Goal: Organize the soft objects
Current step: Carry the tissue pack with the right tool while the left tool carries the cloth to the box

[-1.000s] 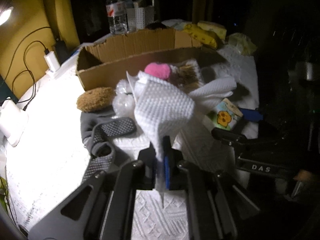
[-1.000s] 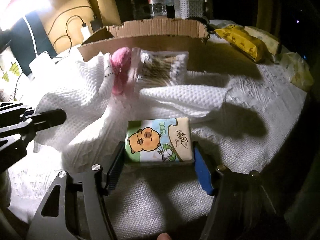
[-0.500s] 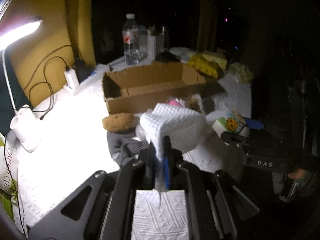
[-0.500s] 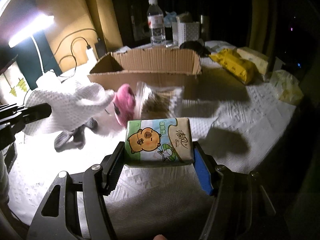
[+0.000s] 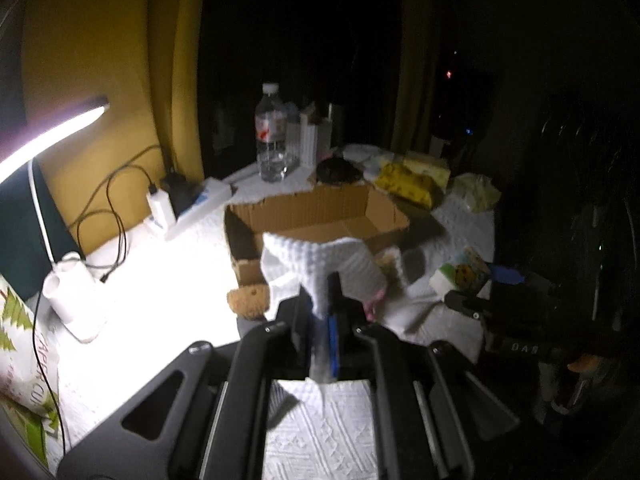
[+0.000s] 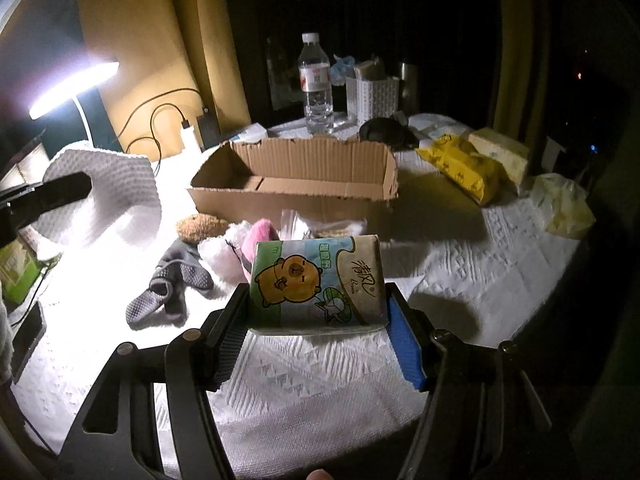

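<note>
My left gripper (image 5: 320,320) is shut on a white waffle towel (image 5: 316,264) and holds it up in the air in front of the open cardboard box (image 5: 312,216). The towel also shows at the left of the right wrist view (image 6: 108,192). My right gripper (image 6: 320,320) is shut on a tissue pack (image 6: 316,280) with a cartoon capybara, held above the table in front of the box (image 6: 296,180). On the table between box and gripper lie a brown sponge (image 6: 200,226), grey socks (image 6: 168,284), a pink and white plush (image 6: 240,248) and a clear bag of swabs (image 6: 324,226).
A water bottle (image 6: 316,84), a white basket (image 6: 372,96) and a dark round object (image 6: 382,130) stand behind the box. Yellow packs (image 6: 468,164) and a pale bag (image 6: 560,204) lie at the right. A lamp (image 6: 72,88), charger and cables (image 6: 168,116) are at the left.
Both grippers have risen well above the table. The towel has come off the pile, uncovering the socks, plush and sponge. The tissue pack has been lifted clear of the cloth.
</note>
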Demonstrator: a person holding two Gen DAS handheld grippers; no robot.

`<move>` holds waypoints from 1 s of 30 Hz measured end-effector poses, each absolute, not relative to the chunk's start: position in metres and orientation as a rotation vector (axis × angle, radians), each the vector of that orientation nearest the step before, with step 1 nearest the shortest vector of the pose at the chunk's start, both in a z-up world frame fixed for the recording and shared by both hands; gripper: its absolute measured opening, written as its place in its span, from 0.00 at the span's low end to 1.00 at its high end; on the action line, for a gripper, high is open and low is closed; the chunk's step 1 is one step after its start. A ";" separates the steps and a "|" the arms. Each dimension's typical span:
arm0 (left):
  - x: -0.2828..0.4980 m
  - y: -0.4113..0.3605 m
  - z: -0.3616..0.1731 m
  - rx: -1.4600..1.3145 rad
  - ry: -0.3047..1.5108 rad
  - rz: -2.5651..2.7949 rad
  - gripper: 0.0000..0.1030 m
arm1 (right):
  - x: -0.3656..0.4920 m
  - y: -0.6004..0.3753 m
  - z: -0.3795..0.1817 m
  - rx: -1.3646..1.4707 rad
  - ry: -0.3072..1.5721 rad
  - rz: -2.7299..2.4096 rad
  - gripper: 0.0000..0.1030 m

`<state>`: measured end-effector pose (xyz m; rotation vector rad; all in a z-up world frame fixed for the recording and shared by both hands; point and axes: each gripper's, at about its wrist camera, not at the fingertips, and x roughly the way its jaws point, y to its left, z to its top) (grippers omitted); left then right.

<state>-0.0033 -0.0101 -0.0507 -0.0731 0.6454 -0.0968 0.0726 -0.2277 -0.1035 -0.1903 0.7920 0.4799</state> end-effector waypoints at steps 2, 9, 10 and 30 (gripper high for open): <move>-0.001 -0.009 -0.045 -0.072 0.630 -0.097 0.05 | 0.073 -0.227 -0.099 -0.191 0.782 0.481 0.66; 0.010 -0.009 -0.030 -0.063 0.597 -0.103 0.05 | 0.080 -0.225 -0.084 -0.189 0.754 0.487 0.66; 0.012 -0.009 -0.030 -0.064 0.596 -0.104 0.05 | 0.082 -0.225 -0.082 -0.188 0.749 0.489 0.66; 0.071 -0.012 -0.024 -0.079 0.577 -0.105 0.05 | 0.140 -0.231 -0.064 -0.160 0.708 0.500 0.66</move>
